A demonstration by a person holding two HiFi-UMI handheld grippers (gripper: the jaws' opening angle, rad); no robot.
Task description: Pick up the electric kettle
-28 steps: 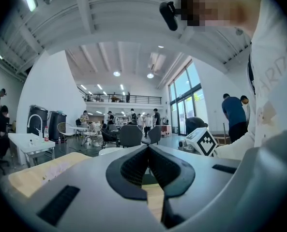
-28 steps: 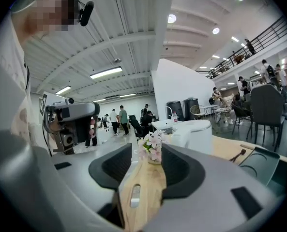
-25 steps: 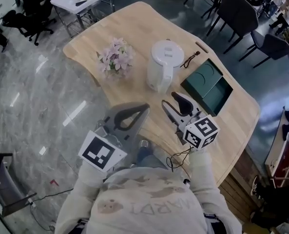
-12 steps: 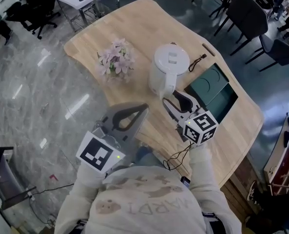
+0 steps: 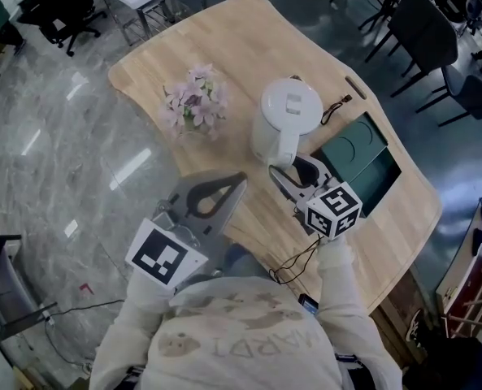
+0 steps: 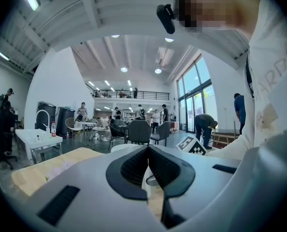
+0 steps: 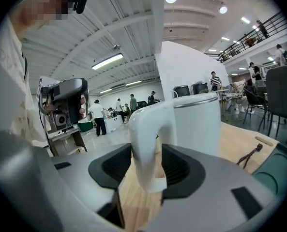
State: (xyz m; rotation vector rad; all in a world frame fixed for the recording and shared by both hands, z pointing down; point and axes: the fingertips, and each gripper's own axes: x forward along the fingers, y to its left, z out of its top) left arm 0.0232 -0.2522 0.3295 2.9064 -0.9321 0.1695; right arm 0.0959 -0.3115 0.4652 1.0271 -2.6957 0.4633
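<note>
The electric kettle (image 5: 285, 120) stands upright on the wooden table (image 5: 224, 47), white, lid closed, with its handle (image 5: 284, 154) turned toward me. It sits between a small bunch of pink flowers (image 5: 193, 100) on its left and an open dark green box (image 5: 362, 157) on its right. A thin dark cord (image 5: 336, 108) lies on the wood just beyond the box.

My right gripper (image 5: 291, 169) is at the handle. In the right gripper view the white handle (image 7: 145, 144) rises straight up between the two dark pads (image 7: 116, 166) – one pad on each side of it, close in, but I see no sign of them pressing. So I read that claw as released, straddling the handle rather than clamping it. The kettle's body (image 7: 196, 124) fills the view behind, its base on the table. The marker cube (image 5: 332, 210) rides on the gripper's back end, above the table's near edge.

My left gripper (image 5: 239, 181) hangs off the table's near side, over the grey floor (image 5: 70, 161), well apart from the kettle. Its own view shows the claw (image 6: 148, 151) clenched – tips meeting, nothing held between them.
</note>
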